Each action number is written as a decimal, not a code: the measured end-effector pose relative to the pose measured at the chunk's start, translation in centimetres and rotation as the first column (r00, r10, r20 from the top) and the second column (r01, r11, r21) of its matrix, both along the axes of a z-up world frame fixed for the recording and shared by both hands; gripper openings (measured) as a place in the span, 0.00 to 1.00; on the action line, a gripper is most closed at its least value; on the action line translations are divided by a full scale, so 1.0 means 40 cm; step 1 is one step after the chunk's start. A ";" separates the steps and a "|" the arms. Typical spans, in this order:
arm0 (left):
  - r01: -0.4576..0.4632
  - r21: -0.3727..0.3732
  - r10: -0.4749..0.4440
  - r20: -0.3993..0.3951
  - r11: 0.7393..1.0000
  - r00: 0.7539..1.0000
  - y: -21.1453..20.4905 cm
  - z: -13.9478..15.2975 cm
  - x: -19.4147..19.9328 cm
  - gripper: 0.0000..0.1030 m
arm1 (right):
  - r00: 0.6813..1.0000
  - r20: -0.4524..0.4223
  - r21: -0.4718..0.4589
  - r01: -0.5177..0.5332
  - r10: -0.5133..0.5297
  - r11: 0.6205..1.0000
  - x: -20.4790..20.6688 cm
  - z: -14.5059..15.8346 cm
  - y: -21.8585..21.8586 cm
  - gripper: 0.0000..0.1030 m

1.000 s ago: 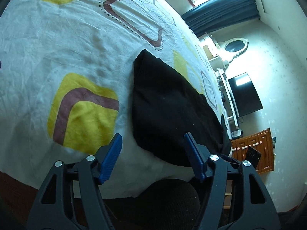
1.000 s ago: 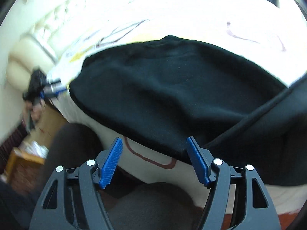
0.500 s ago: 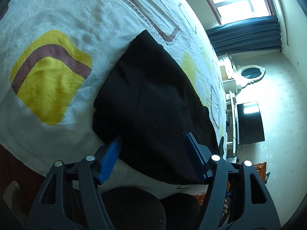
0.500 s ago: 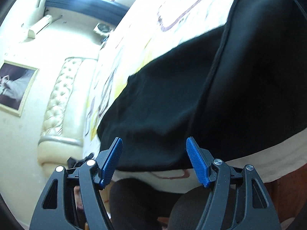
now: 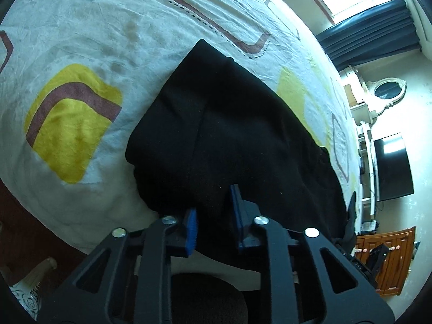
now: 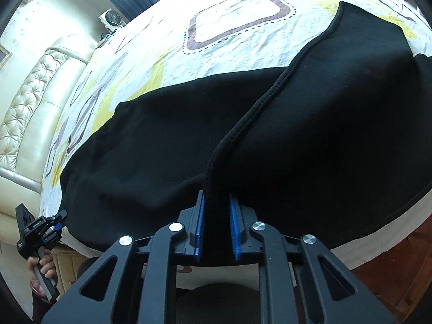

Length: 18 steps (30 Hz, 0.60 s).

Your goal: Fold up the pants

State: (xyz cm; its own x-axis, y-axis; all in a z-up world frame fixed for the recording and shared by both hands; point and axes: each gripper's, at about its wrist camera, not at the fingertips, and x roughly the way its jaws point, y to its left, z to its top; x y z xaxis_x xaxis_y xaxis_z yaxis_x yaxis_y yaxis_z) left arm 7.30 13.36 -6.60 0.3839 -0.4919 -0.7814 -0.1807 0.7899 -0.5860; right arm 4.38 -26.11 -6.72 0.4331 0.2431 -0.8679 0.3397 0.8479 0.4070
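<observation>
Blue pads (image 6: 234,229) of the right gripper (image 6: 216,226) closed on a thick hemmed edge of the pants (image 6: 310,135), cloth pinched between them, probably to lift this layer for a fold. Pads (image 5: 191,229) of the left gripper (image 5: 213,216) drawn near together around black cloth at the near edge; seem clamped on the pants (image 5: 229,135), though a small gap stays visible. Both grips taken at the near side, likely so that the cloth can be carried over in one even line. Pants spread flat on the bed (image 5: 81,54), one layer already lying over another, near edge close to the bed's border. In the right view, the left gripper (image 6: 40,229) at far left, held by a hand (image 6: 44,266).
</observation>
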 end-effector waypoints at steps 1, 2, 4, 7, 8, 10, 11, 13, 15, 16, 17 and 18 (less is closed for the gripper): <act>-0.001 -0.011 0.000 -0.003 1.000 1.000 0.001 -0.004 -0.009 0.09 | 1.000 0.008 -0.009 -0.001 0.001 1.000 -0.013 0.006 -0.006 0.10; 0.009 -0.004 -0.009 -0.008 1.000 1.000 -0.005 -0.007 -0.019 0.09 | 1.000 0.010 -0.018 -0.002 0.002 1.000 -0.022 0.007 -0.013 0.10; 0.054 0.029 -0.053 -0.026 0.998 0.998 -0.023 -0.026 -0.025 0.09 | 1.000 -0.013 -0.011 0.005 -0.005 1.000 -0.035 -0.011 -0.030 0.10; 0.066 0.029 -0.065 -0.032 0.997 0.997 -0.021 -0.042 -0.029 0.09 | 0.999 -0.021 0.059 0.029 -0.028 0.998 -0.037 -0.035 -0.066 0.09; 0.067 0.033 -0.066 -0.029 0.997 0.997 -0.021 -0.037 -0.030 0.09 | 0.999 -0.018 0.073 0.039 -0.038 0.997 -0.039 -0.032 -0.068 0.09; 0.075 0.050 -0.074 -0.018 0.996 0.997 -0.020 -0.027 -0.032 0.10 | 0.999 -0.014 0.076 0.030 -0.029 0.997 -0.022 -0.032 -0.065 0.09; 0.077 0.055 -0.076 -0.018 0.996 0.997 -0.016 -0.027 -0.030 0.12 | 1.000 -0.011 0.087 0.019 -0.018 0.996 -0.026 -0.035 -0.072 0.09; 0.068 0.038 -0.067 -0.028 0.997 0.997 -0.004 -0.031 -0.030 0.13 | 0.999 0.010 0.140 0.032 -0.034 0.990 -0.044 -0.040 -0.102 0.19; 0.057 0.028 -0.056 -0.034 0.998 0.998 0.002 -0.025 -0.041 0.14 | 0.997 0.033 0.204 0.060 -0.068 0.977 -0.072 -0.029 -0.136 0.37; 0.059 0.035 -0.058 -0.027 0.998 0.998 -0.001 -0.014 -0.048 0.15 | 0.994 0.056 0.211 0.080 -0.094 0.974 -0.092 -0.013 -0.163 0.46; 0.070 0.046 -0.069 -0.014 0.996 0.998 -0.004 -0.001 -0.060 0.18 | 0.989 0.077 0.192 0.105 -0.122 0.976 -0.100 0.003 -0.201 0.48; 0.085 0.057 -0.085 -0.001 0.995 0.996 -0.008 0.014 -0.071 0.24 | 0.984 0.094 0.155 0.137 -0.153 0.978 -0.115 0.022 -0.239 0.48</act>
State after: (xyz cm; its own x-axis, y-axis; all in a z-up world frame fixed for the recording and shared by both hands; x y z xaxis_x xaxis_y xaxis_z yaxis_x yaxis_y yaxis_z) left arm 4.47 13.02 -6.05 0.3436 -0.4777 -0.8086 -0.1108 0.8343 -0.5400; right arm -0.21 -35.66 -5.85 0.5598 0.2931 -0.7751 0.4033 0.7208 0.5638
